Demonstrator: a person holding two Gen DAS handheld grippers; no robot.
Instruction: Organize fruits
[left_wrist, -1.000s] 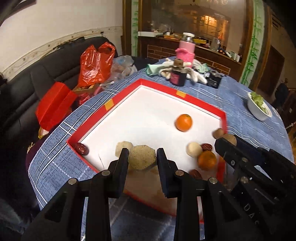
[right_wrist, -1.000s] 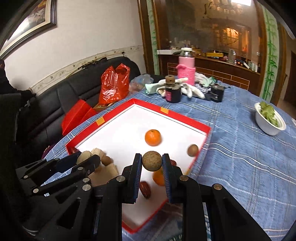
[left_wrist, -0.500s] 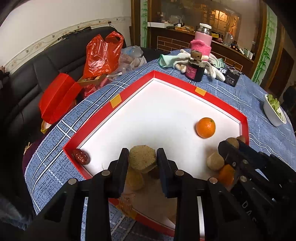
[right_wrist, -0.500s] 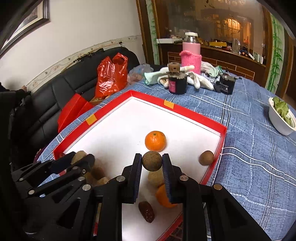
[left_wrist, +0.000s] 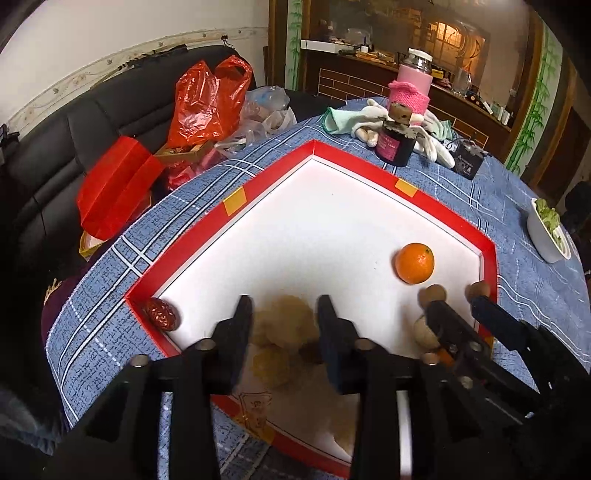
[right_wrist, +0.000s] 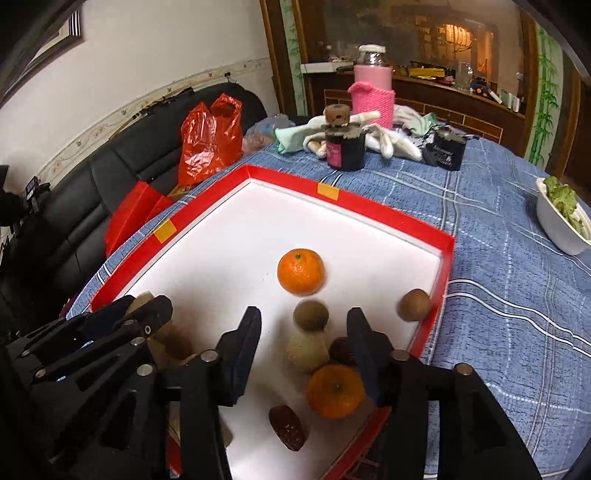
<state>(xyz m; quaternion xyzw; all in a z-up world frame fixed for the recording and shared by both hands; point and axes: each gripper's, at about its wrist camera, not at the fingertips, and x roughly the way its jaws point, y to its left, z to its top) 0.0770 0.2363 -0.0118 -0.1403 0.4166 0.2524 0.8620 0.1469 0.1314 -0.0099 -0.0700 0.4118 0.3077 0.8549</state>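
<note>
fingers (right_wrist: 246, 334) opening astride brown fruit (right_wrist: 310, 315).

The tray (right_wrist: 441, 254) lies on the table (right_wrist: 498, 295). Inside it, a mandarin (right_wrist: 301, 271) sits near centre. From the mandarin, a kiwi (right_wrist: 414, 304) lies at 4 o'clock against the tray wall. The bowl (right_wrist: 561, 225) stands at 2 o'clock, the jar (right_wrist: 345, 147) at 12 o'clock, both outside the tray.

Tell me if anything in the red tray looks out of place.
One red date lies alone in the tray's left corner, apart from the fruit clustered at the near side. One brown fruit sits off against the right wall. Nothing looks spilled or damaged.
</note>
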